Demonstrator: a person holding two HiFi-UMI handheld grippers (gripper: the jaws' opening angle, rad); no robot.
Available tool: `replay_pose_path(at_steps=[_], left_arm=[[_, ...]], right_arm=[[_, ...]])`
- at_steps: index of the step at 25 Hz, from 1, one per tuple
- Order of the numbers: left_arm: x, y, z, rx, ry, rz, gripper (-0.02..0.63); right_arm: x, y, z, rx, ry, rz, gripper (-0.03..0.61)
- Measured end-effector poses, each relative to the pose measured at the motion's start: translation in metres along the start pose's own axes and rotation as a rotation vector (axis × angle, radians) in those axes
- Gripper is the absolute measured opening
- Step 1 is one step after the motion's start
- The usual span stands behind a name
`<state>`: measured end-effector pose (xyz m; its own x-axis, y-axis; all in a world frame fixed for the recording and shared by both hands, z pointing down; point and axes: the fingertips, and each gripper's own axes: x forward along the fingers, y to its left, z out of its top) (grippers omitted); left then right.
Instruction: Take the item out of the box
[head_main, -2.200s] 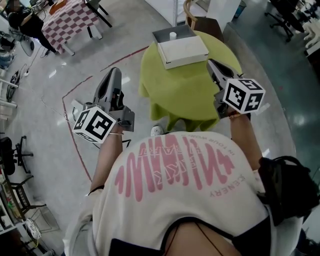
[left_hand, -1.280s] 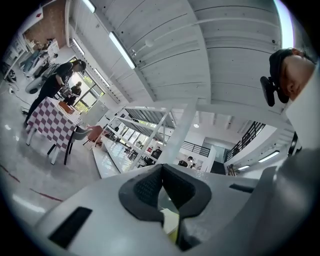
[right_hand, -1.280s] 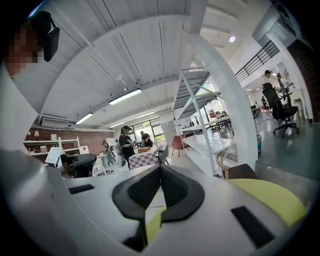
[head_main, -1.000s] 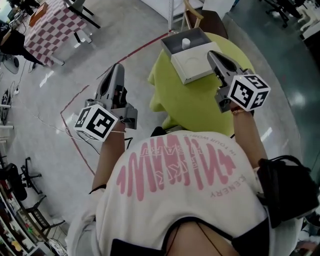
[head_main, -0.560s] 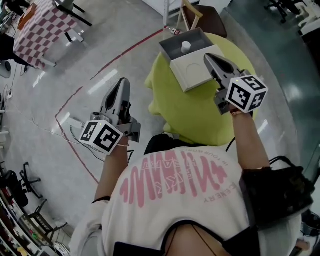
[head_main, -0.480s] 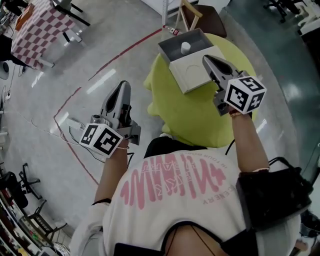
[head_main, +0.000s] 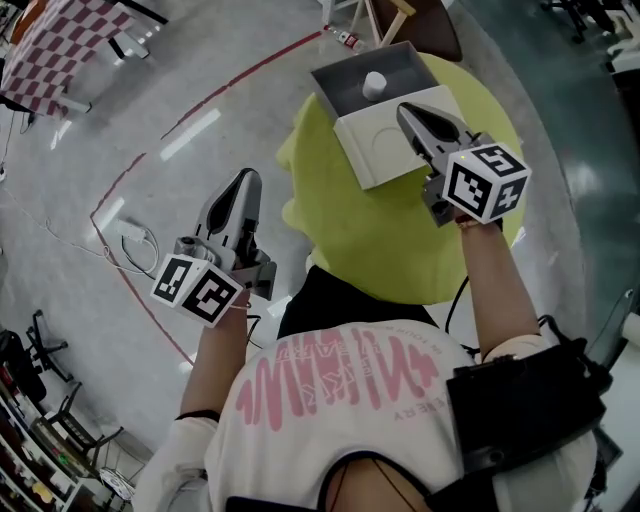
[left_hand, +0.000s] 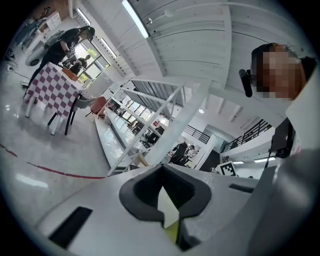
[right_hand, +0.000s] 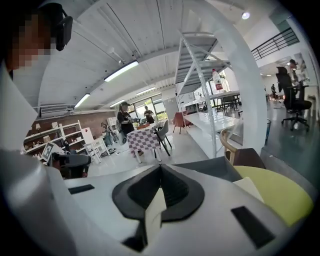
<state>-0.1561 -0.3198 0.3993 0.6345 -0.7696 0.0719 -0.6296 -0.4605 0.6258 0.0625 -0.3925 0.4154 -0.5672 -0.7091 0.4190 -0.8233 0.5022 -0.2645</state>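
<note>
A person in a white shirt (head_main: 340, 400) with pink print stands at a round surface (head_main: 400, 240) draped in yellow-green cloth, a 2-jaw tool in each hand. The right tool (head_main: 406, 111) reaches out over the surface, its jaws pressed together with nothing between them. Its tip is over the right edge of a white lid (head_main: 372, 152) that lies flat on the cloth; whether it touches the lid cannot be told. Just beyond the lid sits the open grey box (head_main: 340, 97), and the small white item (head_main: 374, 83) sits inside it (both tools are apart from it). The left tool (head_main: 246, 180) hangs off to the left of the surface, over the glossy floor (head_main: 200, 100) and well apart from the box; its jaws too are closed and hold nothing. A red line (head_main: 128, 176) runs across the floor, and a table with a checked cloth (head_main: 55, 40) stands at the far left. A wooden chair (right_hand: 245, 157) sits behind the surface, and a black bag (head_main: 520, 410) hangs at the person's right side. The right tool's own view takes in the grey wall of the box, a corner of the lid and the cloth at its right.
</note>
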Motion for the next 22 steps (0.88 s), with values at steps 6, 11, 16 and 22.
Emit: replay_pose_path(at_steps=[6, 11, 16, 22], left_arm=[[-0.004, 0.013, -0.024, -0.033, -0.012, 0.050, 0.008], [-0.010, 0.020, -0.047, -0.053, 0.016, 0.087, 0.008], [-0.006, 0.023, -0.054, -0.065, 0.017, 0.088, 0.008], [-0.007, 0.025, -0.059, -0.087, 0.015, 0.108, 0.008]], right_arm=[[0.024, -0.009, -0.022, -0.079, 0.127, 0.061, 0.006], [0.039, -0.013, -0.031, -0.154, 0.200, 0.095, 0.006], [0.051, -0.020, -0.034, -0.196, 0.236, 0.110, 0.006], [0.070, -0.030, -0.033, -0.263, 0.321, 0.140, 0.006]])
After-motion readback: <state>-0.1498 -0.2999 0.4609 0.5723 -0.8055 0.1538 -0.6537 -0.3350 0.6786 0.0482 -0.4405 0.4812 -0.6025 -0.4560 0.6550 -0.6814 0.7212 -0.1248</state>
